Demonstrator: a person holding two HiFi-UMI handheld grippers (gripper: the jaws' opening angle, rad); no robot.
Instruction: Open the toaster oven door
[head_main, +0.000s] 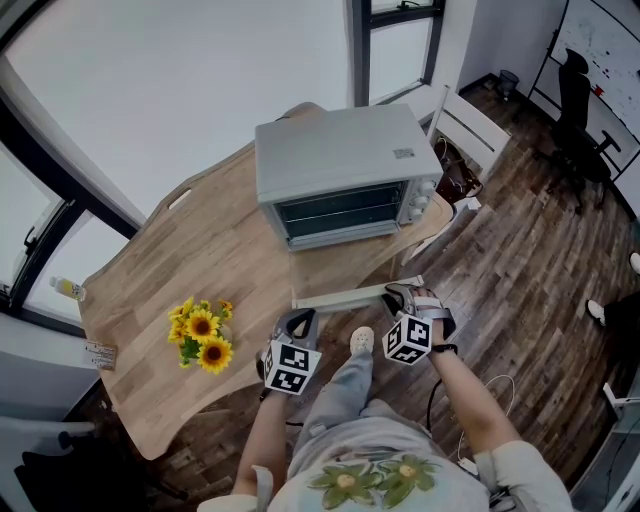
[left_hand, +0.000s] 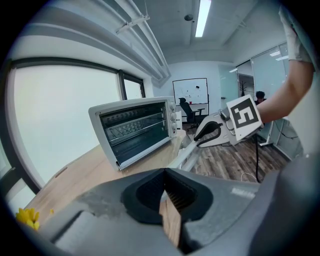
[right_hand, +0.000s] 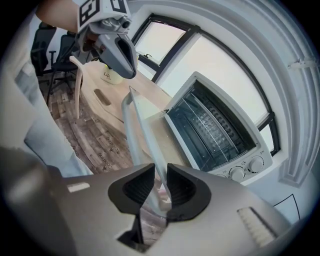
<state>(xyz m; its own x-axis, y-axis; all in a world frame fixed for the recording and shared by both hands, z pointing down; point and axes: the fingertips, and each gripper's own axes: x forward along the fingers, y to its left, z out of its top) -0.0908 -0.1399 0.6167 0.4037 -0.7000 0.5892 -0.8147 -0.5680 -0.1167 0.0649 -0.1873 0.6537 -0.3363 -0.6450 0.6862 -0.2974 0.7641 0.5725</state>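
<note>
The silver toaster oven (head_main: 340, 170) stands at the far side of the wooden table (head_main: 200, 250). Its door (head_main: 355, 296) is swung down, reaching past the table's near edge. My right gripper (head_main: 400, 295) is at the door's right end. In the right gripper view the door handle (right_hand: 142, 130) runs between the pads, which press on it, and the oven's open cavity (right_hand: 215, 135) lies beyond. My left gripper (head_main: 297, 325) hangs just below the door's left end, shut with nothing in it. The left gripper view shows the oven (left_hand: 135, 127) and the right gripper (left_hand: 210, 131) on the door.
A bunch of sunflowers (head_main: 203, 335) lies on the table's left part. A white chair (head_main: 470, 125) stands to the oven's right and an office chair (head_main: 575, 100) farther back. A mug (right_hand: 111, 75) sits on the table. The person's legs are below the door.
</note>
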